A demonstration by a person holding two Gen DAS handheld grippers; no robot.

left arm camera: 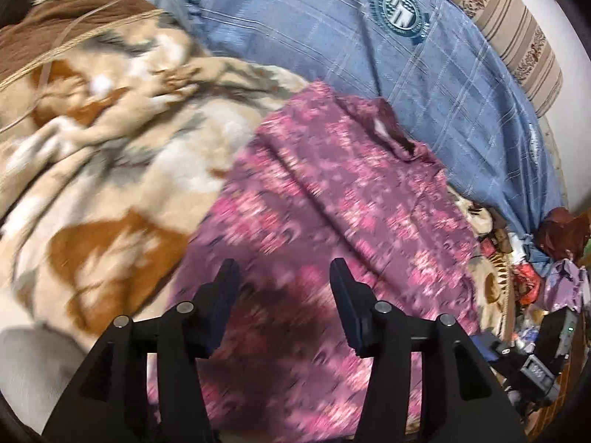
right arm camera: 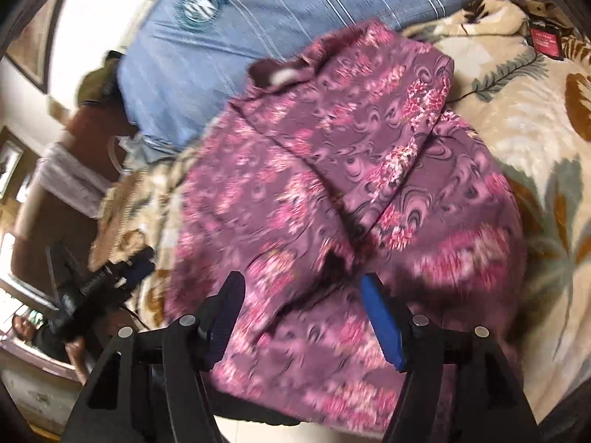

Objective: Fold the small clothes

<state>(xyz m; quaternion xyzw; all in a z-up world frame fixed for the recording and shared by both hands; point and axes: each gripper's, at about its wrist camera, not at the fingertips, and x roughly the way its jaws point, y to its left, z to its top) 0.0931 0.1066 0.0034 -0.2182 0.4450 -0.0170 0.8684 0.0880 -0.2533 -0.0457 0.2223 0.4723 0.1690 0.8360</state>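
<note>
Garment (left arm camera: 332,199) of purple flowered cloth lies spread on the blanket (left arm camera: 92,170), its collar toward the blue pillow (left arm camera: 369,55). Left gripper (left arm camera: 284,277) and right gripper (right arm camera: 301,291) hover over its near edge, both spread wide and holding nothing. Best to pinch each near corner squarely, then lift evenly toward the collar. The pillow's round emblem (left arm camera: 400,13) is too blurred to read.

A thin, matt purple cloth shirt (left arm camera: 332,199) (right arm camera: 332,170) is lying on a fuzzy, plush cream blanket (left arm camera: 110,155) (right arm camera: 517,110), beside a smooth blue woven cloth pillow (left arm camera: 332,37) (right arm camera: 258,11), while matt black plastic grippers (left arm camera: 282,269) (right arm camera: 301,284) are showing shiny metal pins.
</note>
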